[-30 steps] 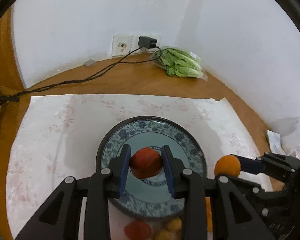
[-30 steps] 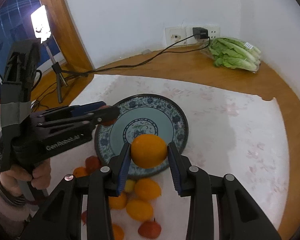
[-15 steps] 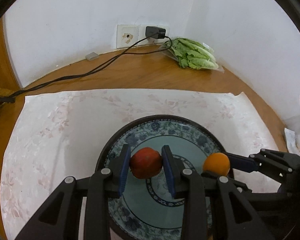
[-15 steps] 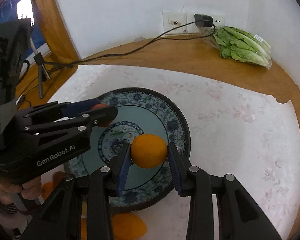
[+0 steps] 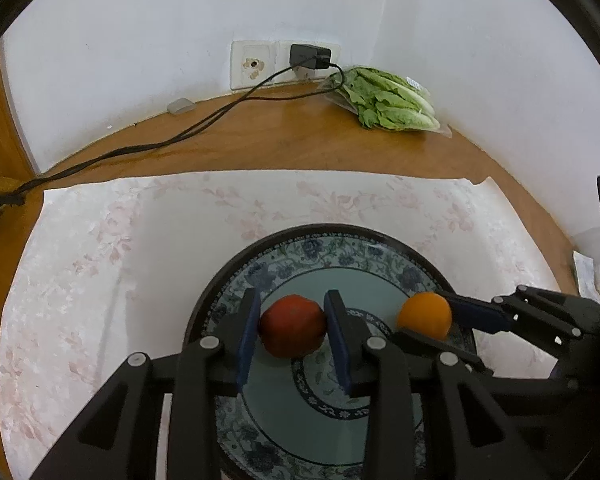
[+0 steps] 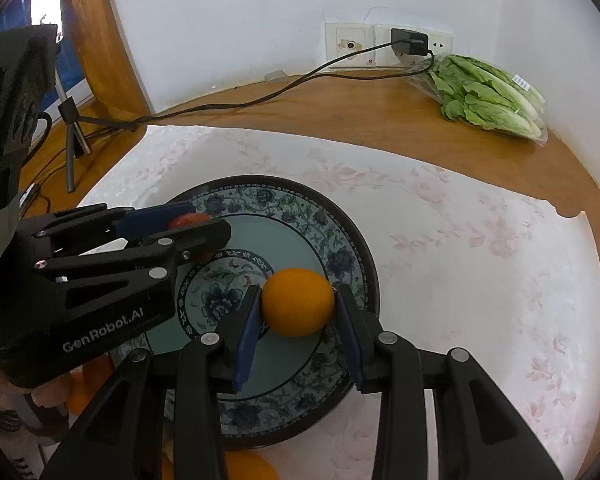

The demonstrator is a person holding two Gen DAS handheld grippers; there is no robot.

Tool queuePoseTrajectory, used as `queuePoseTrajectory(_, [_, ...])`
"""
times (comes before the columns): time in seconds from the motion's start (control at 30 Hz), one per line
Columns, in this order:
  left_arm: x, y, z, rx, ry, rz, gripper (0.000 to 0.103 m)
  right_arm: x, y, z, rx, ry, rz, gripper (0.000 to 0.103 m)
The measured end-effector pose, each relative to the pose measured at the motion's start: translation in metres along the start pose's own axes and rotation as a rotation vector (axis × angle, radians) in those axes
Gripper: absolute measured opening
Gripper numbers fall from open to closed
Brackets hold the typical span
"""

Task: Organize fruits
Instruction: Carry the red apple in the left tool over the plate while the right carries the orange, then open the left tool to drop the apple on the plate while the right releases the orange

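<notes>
White walls meet in a corner behind a wooden tabletop (image 5: 284, 140) covered by a pale floral cloth (image 5: 100, 248). We see one blue patterned plate (image 6: 332, 236) on the cloth. We hold two fruits above it. The left gripper (image 5: 292, 330) has its blue pads pressed against both sides of a red fruit (image 5: 293, 331) over the plate's left half. The right gripper (image 6: 298, 308) is clamped the same way on an orange (image 6: 298, 307) over the plate's right half, near the rim. The two fruits sit apart. More orange fruit (image 6: 252, 468) lies on the cloth below the plate's near edge; we cannot count it. Open cloth extends beyond the plate's far rim and to the right. One bagged lettuce (image 6: 488, 96) lies in the corner, beside one plugged charger (image 6: 410, 42).
</notes>
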State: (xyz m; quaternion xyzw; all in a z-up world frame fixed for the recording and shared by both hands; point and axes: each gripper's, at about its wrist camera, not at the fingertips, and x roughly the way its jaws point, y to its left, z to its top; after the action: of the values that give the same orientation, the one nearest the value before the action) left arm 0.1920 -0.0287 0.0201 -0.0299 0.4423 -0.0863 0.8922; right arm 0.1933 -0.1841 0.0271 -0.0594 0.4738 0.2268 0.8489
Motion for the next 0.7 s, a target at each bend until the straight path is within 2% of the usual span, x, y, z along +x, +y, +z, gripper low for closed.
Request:
queuePoseTrajectory(0.13, [0.004,-0.002,-0.001,0.006,0.018,0.006,0.035,0.0,0.001,0.0,-0.008,-0.001,-0.005,0.038])
queuePoseTrajectory(0.2, [0.003,-0.002,-0.001,0.009,0.02,0.008,0.039,0.001,0.001,0.0,-0.009,-0.002,0.003,0.039])
queuePoseTrajectory(0.33, [-0.002,-0.003,-0.002,0.012,0.023,0.022,0.05,-0.001,0.003,-0.001,-0.003,0.004,0.025,0.052])
queuePoseTrajectory(0.43, [-0.008,-0.003,-0.002,0.016,0.022,0.032,0.053,-0.006,0.009,-0.004,-0.023,-0.004,0.024,0.061])
queuePoseTrajectory(0.7, [-0.026,0.001,-0.011,-0.001,0.027,0.033,0.057,-0.021,0.016,-0.013,-0.004,-0.025,0.03,0.061])
